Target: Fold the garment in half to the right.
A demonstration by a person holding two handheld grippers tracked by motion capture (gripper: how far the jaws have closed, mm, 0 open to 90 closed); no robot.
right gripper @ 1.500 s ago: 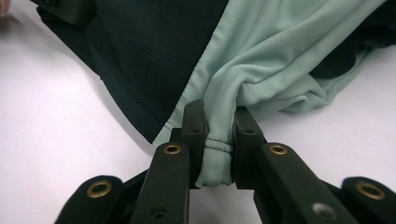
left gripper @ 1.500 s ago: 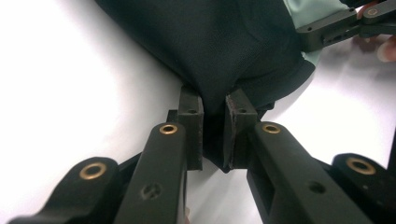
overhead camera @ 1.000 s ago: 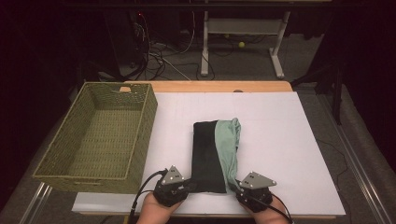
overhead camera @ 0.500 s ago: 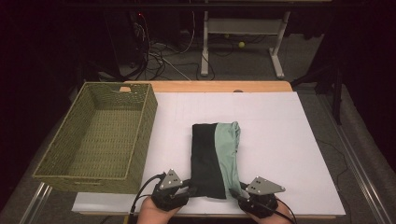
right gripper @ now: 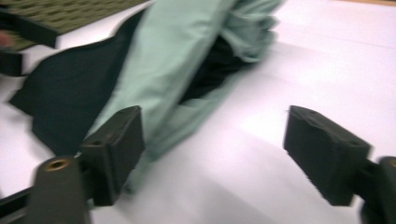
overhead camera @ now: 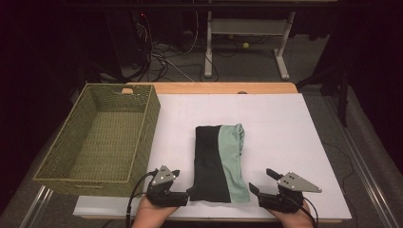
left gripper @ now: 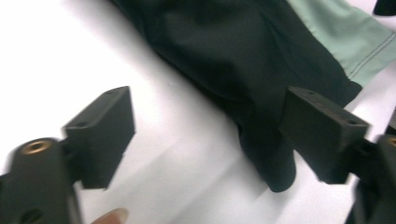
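I am viewing a folded garment [overhead camera: 220,164] lying flat near the middle of the white table [overhead camera: 294,128], its long axis running near to far. The left part of the garment is black and the right strip is pale green. A woven basket [overhead camera: 102,137] is sitting at the left side of the table, well apart from the garment.

I am holding the left gripper [overhead camera: 183,199] at the near edge of the table, just beside the near left corner of the garment. Its jaws have just been opening and are now standing wide apart. In the left gripper view, the left gripper [left gripper: 205,135] is framing the black corner of the garment [left gripper: 243,70], which is lying on the table between the jaws; the pads are not pressing on the cloth.

I am holding the right gripper [overhead camera: 261,183] near the edge of the table, to the right of the garment's near right corner and clear of it. Its jaws have also just been opening and are standing wide. In the right gripper view, the right gripper [right gripper: 212,149] is showing bare table between its jaws, with the green strip of the garment [right gripper: 187,56] lying beside the left jaw. Neither gripper is gripping anything.
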